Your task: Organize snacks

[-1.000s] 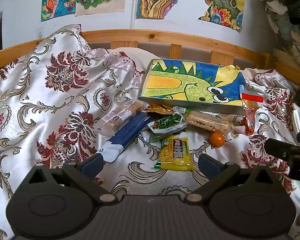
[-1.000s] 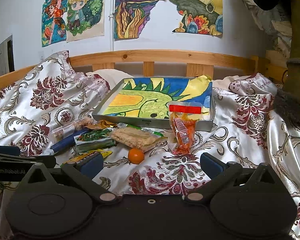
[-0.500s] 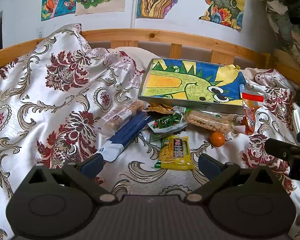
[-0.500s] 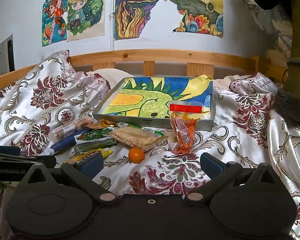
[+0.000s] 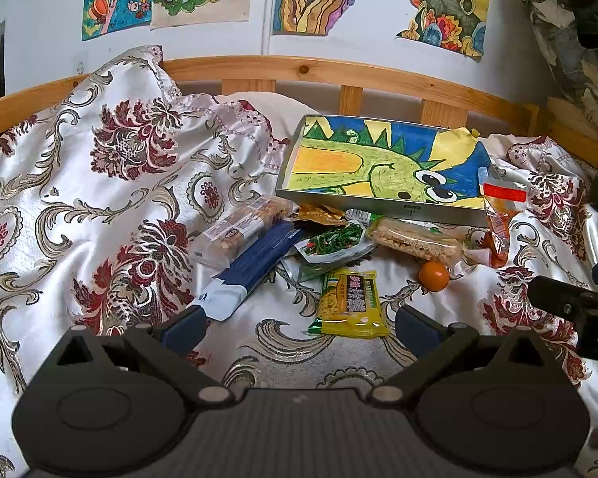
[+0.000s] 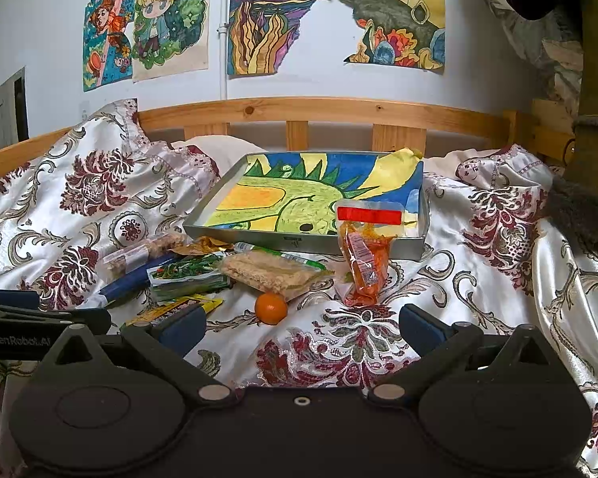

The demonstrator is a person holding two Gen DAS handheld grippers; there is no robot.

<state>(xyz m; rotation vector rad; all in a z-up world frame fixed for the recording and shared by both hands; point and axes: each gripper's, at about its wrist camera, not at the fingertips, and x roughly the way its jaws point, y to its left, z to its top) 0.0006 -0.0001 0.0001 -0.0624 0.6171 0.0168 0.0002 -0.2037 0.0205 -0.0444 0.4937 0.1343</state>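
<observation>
Eight or so snack items, loose on a floral satin bedspread (image 5: 99, 215), heaped against the near wall of a metal tray (image 6: 311, 243) lined with a dinosaur drawing; tray holds none, so sorting appears not yet begun.

- Yellow-green packet (image 5: 351, 302): nearest the left gripper (image 5: 299, 326), flat, apart from the heap.
- Long blue packet (image 5: 255, 267), clear biscuit sleeve (image 5: 239, 227), green vegetable pouch (image 5: 331, 239), puffed-rice bar (image 5: 416, 241): overlapping.
- Small orange fruit (image 6: 271, 308): alone, just before the right gripper (image 6: 303, 324).
- Orange pouch with red header (image 6: 364, 263): propped upright against the tray wall.

Both grippers: jaws spread wide, holding nothing, poised short of the heap, probably choosing a first pick.
</observation>
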